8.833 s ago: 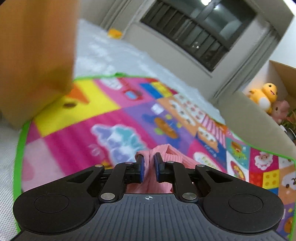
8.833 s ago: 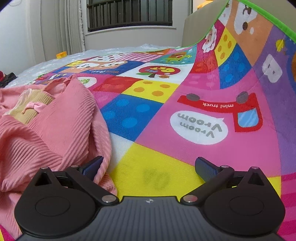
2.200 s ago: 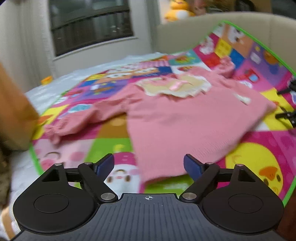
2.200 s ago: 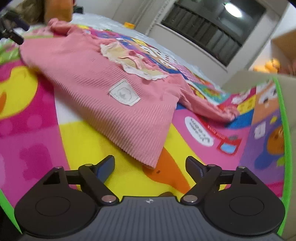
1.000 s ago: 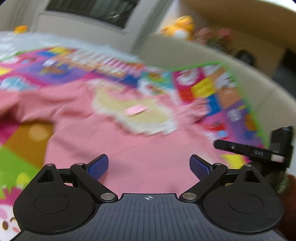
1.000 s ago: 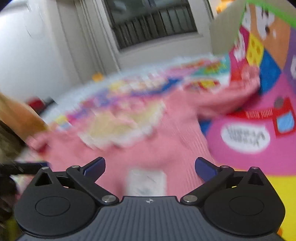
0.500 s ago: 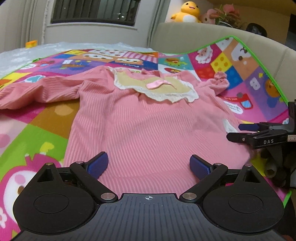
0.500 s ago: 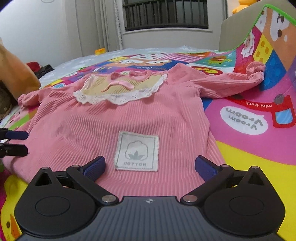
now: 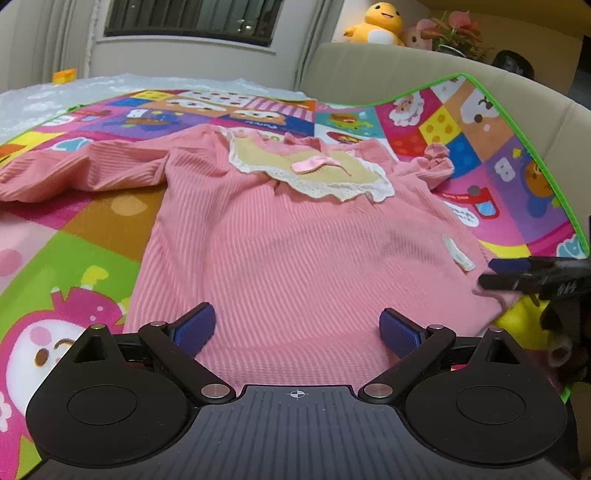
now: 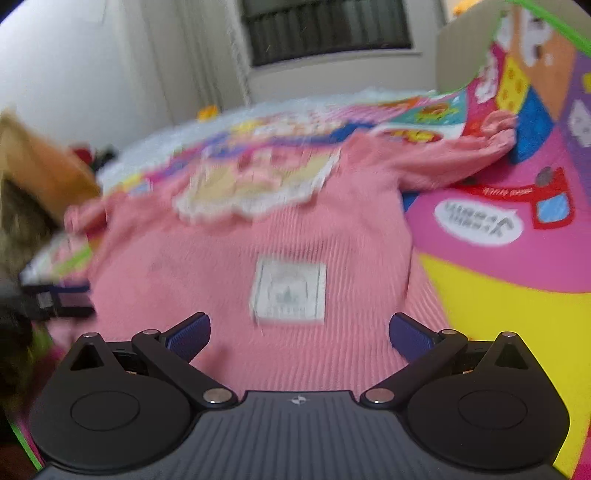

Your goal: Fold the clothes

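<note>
Pink ribbed top lies spread flat, front up, on the colourful play mat; both sleeves out to the sides. L gripper released, jaws wide, over the bottom hem. R gripper likewise spread wide, nothing between its pads, over the same hem. L view is sharp: shows lace bib w/ pink bow and yellow plush toy behind the sofa. R view is blurred but shows white label head-on.
</note>
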Motion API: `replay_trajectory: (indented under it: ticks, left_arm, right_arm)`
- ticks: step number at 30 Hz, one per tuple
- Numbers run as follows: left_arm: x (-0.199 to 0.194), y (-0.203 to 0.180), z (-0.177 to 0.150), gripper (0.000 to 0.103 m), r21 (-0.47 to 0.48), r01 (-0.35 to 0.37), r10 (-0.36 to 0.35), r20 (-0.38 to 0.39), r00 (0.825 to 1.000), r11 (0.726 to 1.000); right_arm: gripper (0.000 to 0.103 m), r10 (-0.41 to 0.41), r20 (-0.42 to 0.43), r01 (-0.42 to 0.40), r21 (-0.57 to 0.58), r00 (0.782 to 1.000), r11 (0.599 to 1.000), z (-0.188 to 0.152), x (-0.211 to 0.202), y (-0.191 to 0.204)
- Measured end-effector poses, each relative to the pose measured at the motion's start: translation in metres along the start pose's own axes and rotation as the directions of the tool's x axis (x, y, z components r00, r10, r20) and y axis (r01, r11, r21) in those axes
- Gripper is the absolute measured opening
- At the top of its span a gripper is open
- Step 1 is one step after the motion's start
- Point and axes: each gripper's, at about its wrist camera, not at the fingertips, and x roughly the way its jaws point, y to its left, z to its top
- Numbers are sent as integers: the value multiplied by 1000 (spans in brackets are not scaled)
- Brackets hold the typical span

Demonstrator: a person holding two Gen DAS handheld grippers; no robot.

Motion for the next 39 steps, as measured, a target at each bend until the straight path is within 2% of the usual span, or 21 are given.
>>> replay_trajectory:
  ticks: [2,4,9,14,17,19,21,27,30,35,37,39]
  left_arm:
    - [0,-1,2,101,-7,-4,4,-11,1000,1000]
    - [1,-1,3,101,-13,-7,7,-23,1000,1000]
    - [2,-3,8,102,-29,-17,15,-51,999,999]
    - [3,-4,20,102,-69,-33,27,-97,995,997]
    - [4,0,35,102,-107,21,-30,-88,996,994]
    - [9,1,50,102,-103,50,-57,-62,996,993]
    - [17,2,65,102,-85,48,-51,-39,998,995]
    - [49,10,100,102,-52,39,-41,-23,999,998]
    - [63,16,112,102,-31,42,-42,-20,999,999]
    - [75,41,124,102,-51,86,-85,16,996,995]
    - [80,52,127,102,-60,95,-93,25,995,994]
    - [87,65,129,102,-69,88,-86,29,996,994]
  right_arm:
    - [103,-41,72,40,8,997,999,10,-7,-1]
    - [103,-117,107,119,-17,987,993,18,-3,-2]
    - [103,-305,38,308,-101,951,946,25,32,-6]
    - [103,-323,-15,321,-76,946,944,20,40,-12]
    - [103,-332,-47,329,-62,942,942,18,45,-16]
    - [103,-338,-68,335,-52,939,941,16,48,-19]
    - [103,-341,-89,338,-43,936,940,15,51,-22]
    - [103,-295,-119,291,-56,948,955,27,47,-26]
    - [103,-279,-71,272,-100,958,957,46,43,-21]
    - [102,-262,58,268,-281,963,922,100,63,3]
    - [85,-239,58,244,-366,969,898,115,91,13]
    - [79,-217,35,210,-443,975,871,125,123,24]
